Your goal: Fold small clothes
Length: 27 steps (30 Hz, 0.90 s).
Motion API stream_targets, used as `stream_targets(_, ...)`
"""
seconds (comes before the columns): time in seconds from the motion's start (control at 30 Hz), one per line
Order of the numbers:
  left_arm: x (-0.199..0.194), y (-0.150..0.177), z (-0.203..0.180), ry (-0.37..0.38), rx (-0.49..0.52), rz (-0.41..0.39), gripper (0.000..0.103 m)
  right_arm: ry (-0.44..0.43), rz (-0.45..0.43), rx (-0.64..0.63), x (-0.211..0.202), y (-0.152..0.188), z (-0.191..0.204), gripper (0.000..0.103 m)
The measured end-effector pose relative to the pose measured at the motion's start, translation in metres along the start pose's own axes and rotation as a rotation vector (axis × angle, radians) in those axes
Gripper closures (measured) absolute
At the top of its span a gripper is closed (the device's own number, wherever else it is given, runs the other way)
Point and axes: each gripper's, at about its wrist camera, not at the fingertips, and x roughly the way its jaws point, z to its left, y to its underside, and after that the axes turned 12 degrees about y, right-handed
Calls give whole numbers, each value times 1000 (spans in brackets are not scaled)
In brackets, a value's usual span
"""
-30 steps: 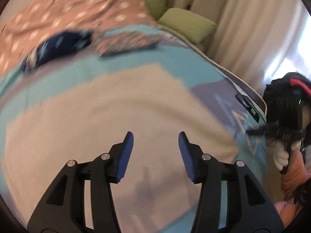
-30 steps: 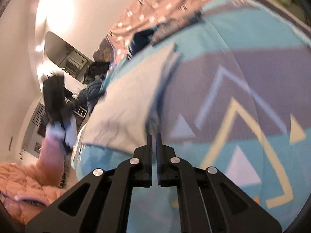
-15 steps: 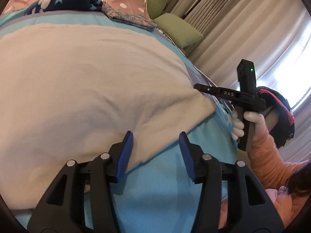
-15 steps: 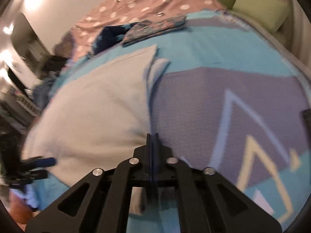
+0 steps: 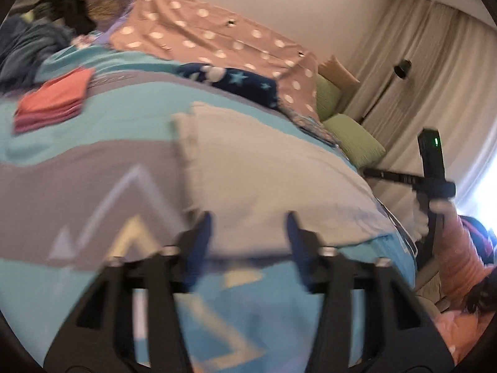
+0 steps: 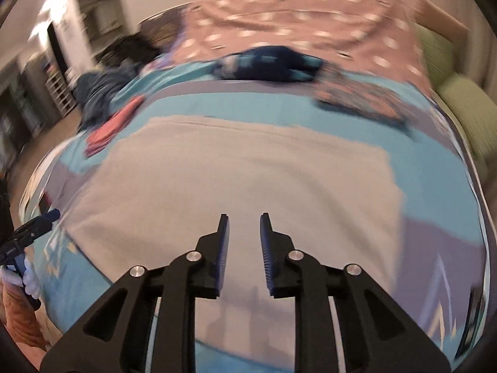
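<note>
The beige cloth is lying flat on the blue-and-purple bedspread, edges smeared by motion blur. The right gripper, pinching its edge a second ago, has just been opening and is holding nothing. The left gripper has been closing, empty too. A folded coral stack and starry navy garment are sitting beyond.

A cloth lies spread near the bed's front edge; folded clothes sit toward its left edge, pillows beyond its right edge.
</note>
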Motion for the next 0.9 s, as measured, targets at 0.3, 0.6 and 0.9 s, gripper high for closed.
stream_targets(0.3,1,3,36,51,-15,68,79,-100,40,-288,46,-70,142,80)
stream_targets(0.6,40,-14,60,195,-111,158,51,-62,128,-428,105,-120,227,70)
stream_targets(0.9,45,-27,72,191,-203,114,49,30,307,-400,158,-143,267,64)
